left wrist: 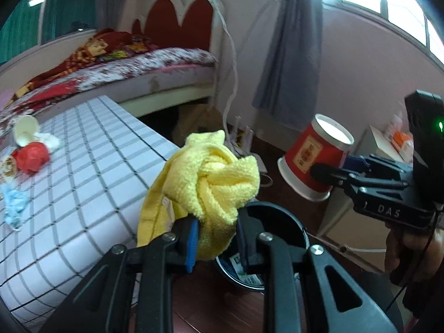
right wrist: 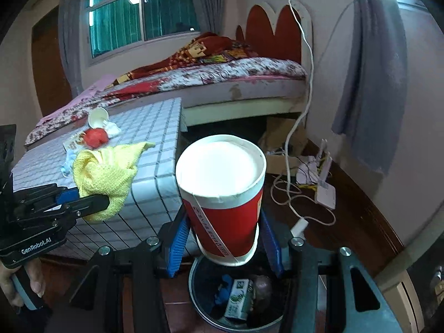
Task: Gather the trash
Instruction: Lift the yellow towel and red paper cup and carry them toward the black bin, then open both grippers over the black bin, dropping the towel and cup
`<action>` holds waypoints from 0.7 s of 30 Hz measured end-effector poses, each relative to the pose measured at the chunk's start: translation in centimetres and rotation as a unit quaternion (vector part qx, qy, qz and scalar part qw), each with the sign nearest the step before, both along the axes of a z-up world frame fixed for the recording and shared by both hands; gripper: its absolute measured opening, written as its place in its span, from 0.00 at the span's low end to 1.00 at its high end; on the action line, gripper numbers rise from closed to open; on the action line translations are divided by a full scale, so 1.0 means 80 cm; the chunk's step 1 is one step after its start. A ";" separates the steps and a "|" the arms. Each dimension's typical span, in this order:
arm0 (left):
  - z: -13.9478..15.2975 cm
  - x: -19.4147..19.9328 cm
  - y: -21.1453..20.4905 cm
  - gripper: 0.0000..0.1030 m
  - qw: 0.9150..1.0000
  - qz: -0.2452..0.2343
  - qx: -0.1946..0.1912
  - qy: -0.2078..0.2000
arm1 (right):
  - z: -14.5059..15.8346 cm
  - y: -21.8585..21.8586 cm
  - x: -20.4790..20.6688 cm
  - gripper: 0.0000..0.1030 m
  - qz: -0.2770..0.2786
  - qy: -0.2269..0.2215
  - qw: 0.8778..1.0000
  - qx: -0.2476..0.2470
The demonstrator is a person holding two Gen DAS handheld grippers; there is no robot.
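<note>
My left gripper (left wrist: 216,230) is shut on a crumpled yellow cloth (left wrist: 213,177) and holds it over the near rim of a round black trash bin (left wrist: 291,222) on the floor. My right gripper (right wrist: 224,238) is shut on a red paper cup (right wrist: 222,194), base towards the camera, directly above the same bin (right wrist: 205,305), which holds a green carton and other scraps. The cup (left wrist: 316,155) and right gripper (left wrist: 327,172) show at the right of the left wrist view; the cloth (right wrist: 108,174) and left gripper (right wrist: 102,201) show at the left of the right wrist view.
A grid-patterned table (left wrist: 91,180) carries a white paper cup (left wrist: 25,130), a red wad (left wrist: 32,156), white tissue and blue scraps (left wrist: 14,202). A bed (right wrist: 222,83) stands behind it. Cables and a white router (right wrist: 322,188) lie on the wooden floor by the wall.
</note>
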State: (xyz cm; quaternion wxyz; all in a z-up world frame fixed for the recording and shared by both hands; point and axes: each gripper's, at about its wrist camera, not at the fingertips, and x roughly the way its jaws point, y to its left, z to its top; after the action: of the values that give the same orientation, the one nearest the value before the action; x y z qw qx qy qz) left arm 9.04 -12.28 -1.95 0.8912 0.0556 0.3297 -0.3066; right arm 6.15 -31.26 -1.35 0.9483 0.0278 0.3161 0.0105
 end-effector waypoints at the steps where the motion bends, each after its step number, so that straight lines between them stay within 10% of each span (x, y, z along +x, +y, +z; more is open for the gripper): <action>1: -0.005 0.000 -0.006 0.24 1.000 -0.008 0.000 0.006 | -0.005 -0.005 -0.001 0.50 -0.003 0.005 1.000 0.000; 21: -0.109 0.024 -0.082 0.25 0.986 -0.109 0.034 0.125 | -0.139 -0.078 0.012 0.51 0.020 0.130 0.991 0.038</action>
State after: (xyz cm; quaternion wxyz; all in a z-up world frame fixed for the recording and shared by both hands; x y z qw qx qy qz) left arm 10.95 -18.87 -10.68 0.8020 0.0826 0.4404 -0.3950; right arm 7.13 -37.50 -12.45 0.8969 0.0581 0.4368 0.0381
